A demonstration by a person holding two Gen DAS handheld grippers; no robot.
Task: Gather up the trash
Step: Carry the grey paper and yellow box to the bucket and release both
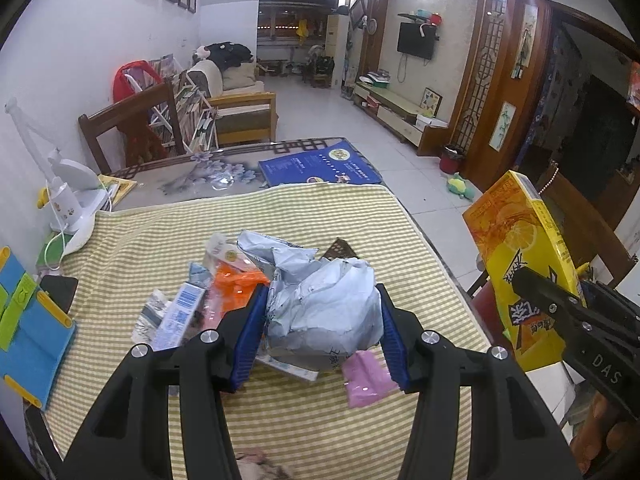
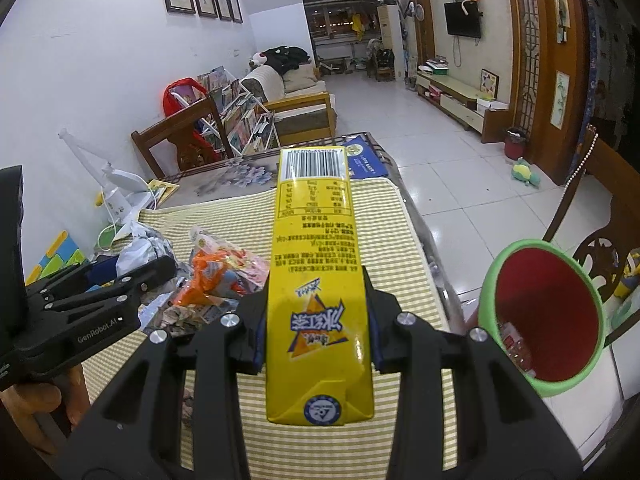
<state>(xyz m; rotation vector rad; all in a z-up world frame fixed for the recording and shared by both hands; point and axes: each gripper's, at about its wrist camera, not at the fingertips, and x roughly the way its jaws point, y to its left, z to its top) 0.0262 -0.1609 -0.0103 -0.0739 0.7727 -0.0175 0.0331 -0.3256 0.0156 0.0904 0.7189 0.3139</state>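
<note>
Left gripper (image 1: 322, 330): black frame, blue pads, pointing forward and down, jaws partly closed with both pads pressed against the sides of a crumpled grey bag (image 1: 324, 312); in the right wrist view it shows side-on at the left edge, with the fingers (image 2: 60, 394) of the hand that holds it curled under its handle. Right gripper (image 2: 318, 320): also tilted forward and down, jaws clamped on the two long sides of a yellow carton (image 2: 316, 280) that lies along the fingers. In the left wrist view the right gripper enters from the right edge, with the holding hand (image 1: 600, 432) visible beneath it.
</note>
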